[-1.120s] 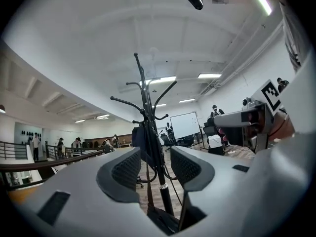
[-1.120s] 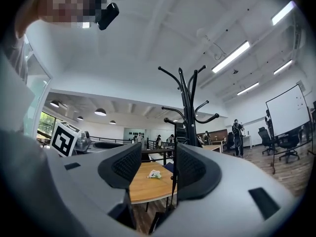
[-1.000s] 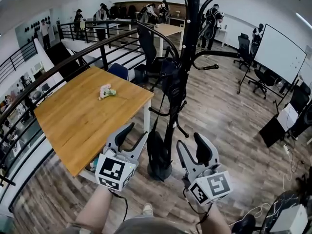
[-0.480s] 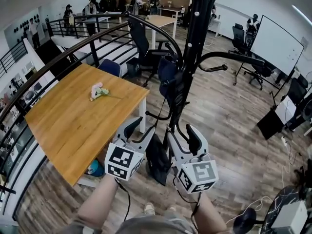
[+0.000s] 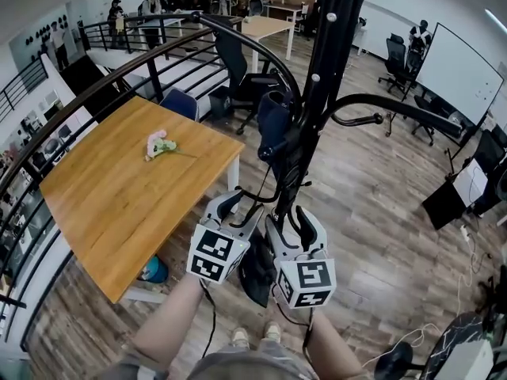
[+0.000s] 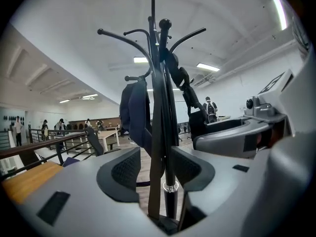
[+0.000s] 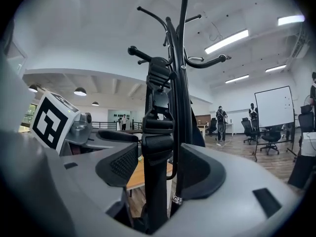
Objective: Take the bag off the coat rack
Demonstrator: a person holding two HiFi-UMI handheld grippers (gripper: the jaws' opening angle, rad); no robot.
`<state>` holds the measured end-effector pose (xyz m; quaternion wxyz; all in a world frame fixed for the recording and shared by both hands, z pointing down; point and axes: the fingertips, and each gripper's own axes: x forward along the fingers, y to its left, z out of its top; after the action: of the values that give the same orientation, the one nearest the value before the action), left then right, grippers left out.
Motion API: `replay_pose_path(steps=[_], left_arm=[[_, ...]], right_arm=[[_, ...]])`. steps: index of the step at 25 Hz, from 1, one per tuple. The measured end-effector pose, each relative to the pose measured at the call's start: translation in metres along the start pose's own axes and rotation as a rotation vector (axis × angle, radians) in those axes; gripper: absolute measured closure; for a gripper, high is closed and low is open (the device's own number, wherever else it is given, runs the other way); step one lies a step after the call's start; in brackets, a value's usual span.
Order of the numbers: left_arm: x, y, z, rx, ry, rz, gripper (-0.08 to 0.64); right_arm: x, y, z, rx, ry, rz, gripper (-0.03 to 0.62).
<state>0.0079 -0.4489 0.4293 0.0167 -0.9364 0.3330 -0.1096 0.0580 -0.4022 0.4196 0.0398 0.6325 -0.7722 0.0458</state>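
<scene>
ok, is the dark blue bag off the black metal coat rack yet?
No, in the head view the dark blue bag hangs on the black metal coat rack.

left gripper (image 5: 242,208) + right gripper (image 5: 291,224): moved in onto coat rack (image 5: 321,93) | bag strap (image 7: 157,152) now between fingers (image 7: 118,164) | right fingers opening

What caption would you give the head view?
At the coat rack, left gripper and right gripper straddle the bag straps, right jaws opening.
</scene>
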Motion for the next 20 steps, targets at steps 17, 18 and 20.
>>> replay_pose_path(steps=[17,18,20], left_arm=[[0.032,0.008,-0.007,-0.05,0.01,0.041,0.541],[0.031,0.007,-0.007,-0.049,0.015,0.034,0.541],[0.028,0.006,-0.006,-0.052,0.024,0.032,0.543]], right_arm=[[0.016,-0.017,-0.002,0.074,-0.056,0.006,0.526],[0.016,-0.019,0.0,0.091,-0.068,0.015,0.535],[0.013,-0.023,0.003,0.123,-0.086,0.038,0.545]])
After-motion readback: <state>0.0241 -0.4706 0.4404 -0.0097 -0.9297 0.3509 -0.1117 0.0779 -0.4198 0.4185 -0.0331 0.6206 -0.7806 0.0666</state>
